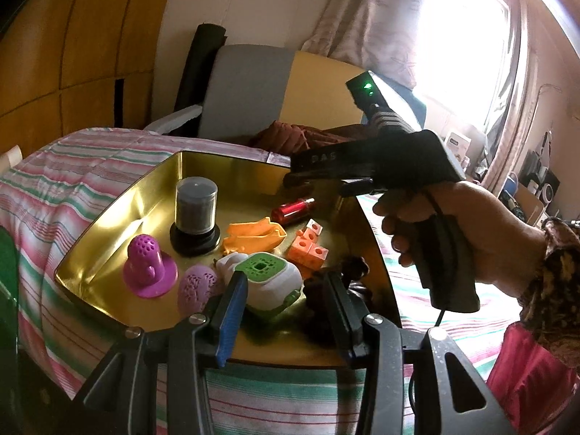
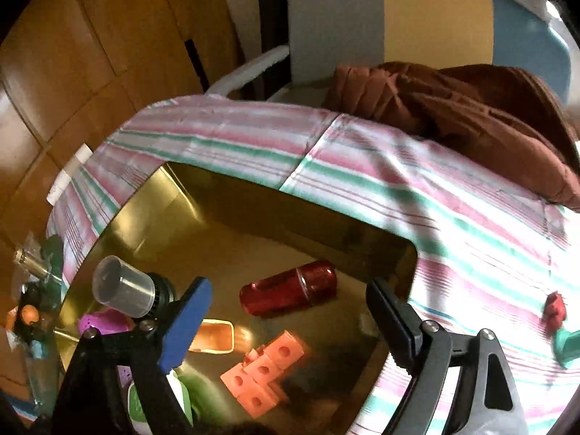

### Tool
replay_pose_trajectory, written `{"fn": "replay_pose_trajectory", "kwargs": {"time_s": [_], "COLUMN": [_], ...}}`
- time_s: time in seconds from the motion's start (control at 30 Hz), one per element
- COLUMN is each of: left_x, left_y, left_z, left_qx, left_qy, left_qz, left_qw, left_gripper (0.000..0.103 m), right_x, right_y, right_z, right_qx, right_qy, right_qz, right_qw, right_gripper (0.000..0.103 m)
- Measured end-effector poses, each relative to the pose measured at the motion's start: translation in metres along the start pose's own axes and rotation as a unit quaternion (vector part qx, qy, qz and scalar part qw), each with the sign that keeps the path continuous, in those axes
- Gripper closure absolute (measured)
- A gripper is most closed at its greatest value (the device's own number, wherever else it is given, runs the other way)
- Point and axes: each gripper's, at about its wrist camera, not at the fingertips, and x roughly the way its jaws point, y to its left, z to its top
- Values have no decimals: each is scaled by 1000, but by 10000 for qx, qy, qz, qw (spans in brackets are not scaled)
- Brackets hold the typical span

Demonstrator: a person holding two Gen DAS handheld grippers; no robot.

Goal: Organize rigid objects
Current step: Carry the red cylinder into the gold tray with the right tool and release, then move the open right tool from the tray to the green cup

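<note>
Gold metal tray resting on a bed under a pink, green and white striped cover, holding most of the rigid pieces. Inside the tray, toward its far left: a clear-capped cylinder on a black base, upright. Nearer and left: a magenta perforated cone on a flat flange, with a lilac lattice egg shape just beside it. Centre: an orange scoop-like piece, and past it a red translucent bottle lying on its side. Right of centre: a cluster of salmon-coloured linking cubes with round holes. Left gripper hovering low over the near edge of the tray, jaws released and empty, straddling a white and green squarish toy without touching it, one blue pad to its left. Dark lumpy object by the right jaw, too shadowed to identify, possibly a pine cone. Right gripper held above the tray's right side, jaws spread wide with nothing between them, bottle and cubes visible below the gap. Small red piece lying on the bed cover well apart from the tray, beside a teal shape at the frame edge. Brown quilted fabric bunched at the far side of the bed.
</note>
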Motion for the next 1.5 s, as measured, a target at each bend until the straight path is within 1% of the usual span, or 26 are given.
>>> {"fn": "replay_pose_trajectory", "kwargs": {"time_s": [0.27, 0.5, 0.63, 0.77, 0.9, 1.0, 1.27, 1.37, 1.5], "left_x": [-2, -5, -5, -6, -8, -10, -14, -16, -18], "left_y": [-6, -13, -17, -23, -29, -35, -53, -59, -67], "left_z": [0, -3, -4, -6, -8, -9, -18, -20, -23], "left_qx": [87, 191, 276, 348, 451, 545, 842, 926, 984], "left_qy": [-18, -24, -42, -43, -68, -79, -44, -27, 12], "left_qz": [-40, -56, -69, -99, -140, -177, -284, -325, -474], "left_qw": [10000, 9998, 9996, 9993, 9989, 9983, 9960, 9952, 9940], "left_gripper": [59, 59, 59, 59, 59, 59, 59, 59, 59], "right_x": [-30, -52, -63, -72, -74, -71, -71, -74, -83], "right_y": [-9, -24, -34, -47, -60, -74, -119, -134, -160], "right_z": [-18, -40, -51, -64, -80, -94, -126, -132, -140], "right_qx": [179, 324, 361, 337, 353, 429, 779, 837, 878], "right_qy": [-227, -285, -335, -330, -159, 111, 588, 755, 853], "right_qz": [80, 139, 61, -114, -300, -492, -704, -797, -1087], "right_qw": [9996, 9990, 9988, 9988, 9988, 9978, 9927, 9904, 9865], "right_gripper": [15, 15, 15, 15, 15, 15, 15, 15, 15]}}
